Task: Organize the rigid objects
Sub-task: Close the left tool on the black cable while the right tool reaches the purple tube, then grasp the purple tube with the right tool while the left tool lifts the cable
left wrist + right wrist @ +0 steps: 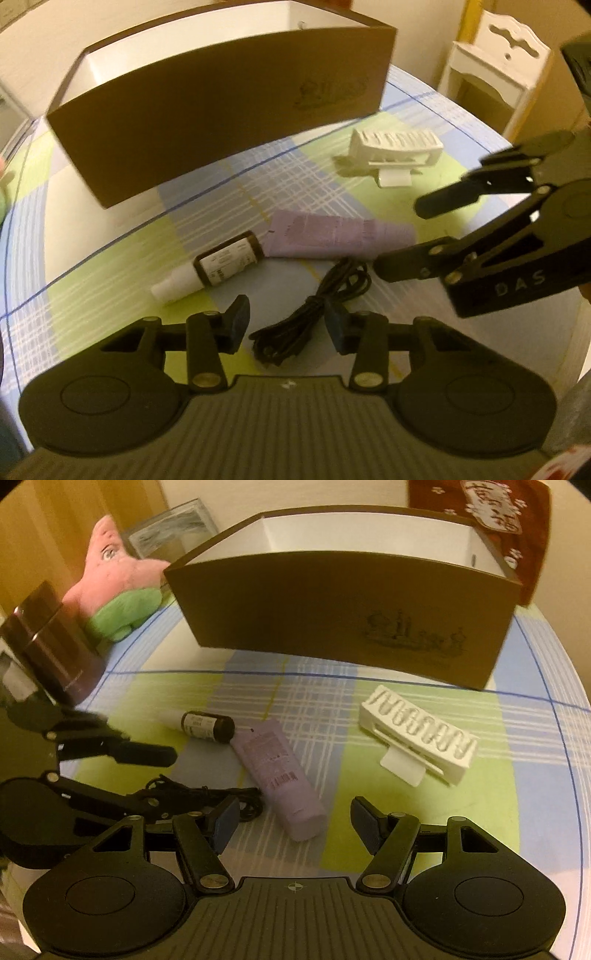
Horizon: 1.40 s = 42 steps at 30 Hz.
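Left tongs (286, 325): open, astride the cable (314, 306); a loose coil may slip from your pinch.
Right tongs (291, 823): open over the tube (280, 779); you risk knocking the bottle (207, 725).
Box (332, 627): behind, on the surface (517, 812).

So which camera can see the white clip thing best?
The right wrist view shows the white clip best: close, sharp, its ridged top and flat tab plain to see. In the left wrist view, the clip lies farther off and blurrier near the brown box.
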{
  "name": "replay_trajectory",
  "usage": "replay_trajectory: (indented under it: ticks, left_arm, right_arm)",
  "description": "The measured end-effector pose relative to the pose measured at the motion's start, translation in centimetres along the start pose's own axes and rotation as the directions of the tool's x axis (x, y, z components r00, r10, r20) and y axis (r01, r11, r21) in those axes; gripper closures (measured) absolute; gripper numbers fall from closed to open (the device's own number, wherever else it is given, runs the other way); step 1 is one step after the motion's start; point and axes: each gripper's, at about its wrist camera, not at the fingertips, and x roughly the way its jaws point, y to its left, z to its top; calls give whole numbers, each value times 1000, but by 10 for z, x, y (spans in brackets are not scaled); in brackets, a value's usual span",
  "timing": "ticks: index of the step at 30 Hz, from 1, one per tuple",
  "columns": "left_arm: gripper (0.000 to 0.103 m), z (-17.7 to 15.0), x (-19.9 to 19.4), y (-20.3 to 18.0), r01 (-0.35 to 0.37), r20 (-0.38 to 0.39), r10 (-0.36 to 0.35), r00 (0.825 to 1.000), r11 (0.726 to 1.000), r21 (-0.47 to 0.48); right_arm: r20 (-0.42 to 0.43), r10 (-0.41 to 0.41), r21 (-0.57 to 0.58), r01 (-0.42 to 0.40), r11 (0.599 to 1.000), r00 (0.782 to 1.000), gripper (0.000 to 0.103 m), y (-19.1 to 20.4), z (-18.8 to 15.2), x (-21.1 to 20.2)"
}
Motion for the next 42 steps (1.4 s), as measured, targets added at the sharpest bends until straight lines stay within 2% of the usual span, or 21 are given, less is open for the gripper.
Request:
replay_trajectory:
  ticks: [4, 6, 8, 11, 14, 16, 19, 24, 27, 29, 37, 38, 42]
  left_arm:
    - [64, -1, 6, -3, 1, -22, 0, 1000, 1000, 12]
    - [68, -4, 7, -3, 1, -35, -1, 999, 1000, 17]
    - [73, -7, 6, -3, -2, -41, 2, 999, 1000, 5]
    - [74, -11, 2, 2, -10, -49, 8, 999, 999, -51]
    - [82, -15, -1, 6, -12, -69, 3, 998, 992, -129]
    - [82, -16, -4, 6, -11, -75, -1, 997, 988, -157]
    - [81, -13, -4, 2, -5, -66, -6, 998, 987, -158]
    - [80, -1, 6, 4, -15, -73, 5, 997, 989, -145]
    - [81, 3, 10, 4, -25, -75, 15, 997, 990, -137]
    - [88, 2, 11, 5, -36, -75, 26, 997, 990, -137]
    - [90, -1, 8, 11, -41, -77, 29, 997, 985, -167]
    - [90, -1, 7, 11, -42, -77, 29, 997, 984, -171]
    - [90, -2, 3, 10, -44, -75, 31, 997, 982, -185]
  right_arm:
    - [2, -2, -47, 2, 999, 1000, 56, 2, -5, 7]
    - [6, -3, -63, 3, 998, 1000, 71, 0, -6, 9]
    - [5, 15, -64, -15, 998, 1000, 73, -1, -8, 8]
    - [-8, 31, -61, -31, 998, 999, 74, -2, -11, 6]
    - [-27, 45, -38, -46, 998, 999, 74, -5, -14, 1]
    - [-47, 58, -21, -59, 998, 997, 74, -7, -15, -1]
    - [-60, 45, -14, -46, 999, 997, 73, -7, -13, 1]
    - [-40, 24, -26, -25, 999, 999, 64, -5, -5, 8]
    - [-38, 14, -55, -16, 998, 999, 64, -1, 1, 15]
    - [-35, 13, -65, -15, 998, 999, 64, 1, 4, 20]
    - [-26, 3, -115, -6, 993, 1000, 64, 9, 11, 33]
    - [-26, 2, -122, -5, 992, 1000, 67, 10, 11, 33]
    - [-37, 3, -139, -8, 990, 999, 69, 10, 11, 32]
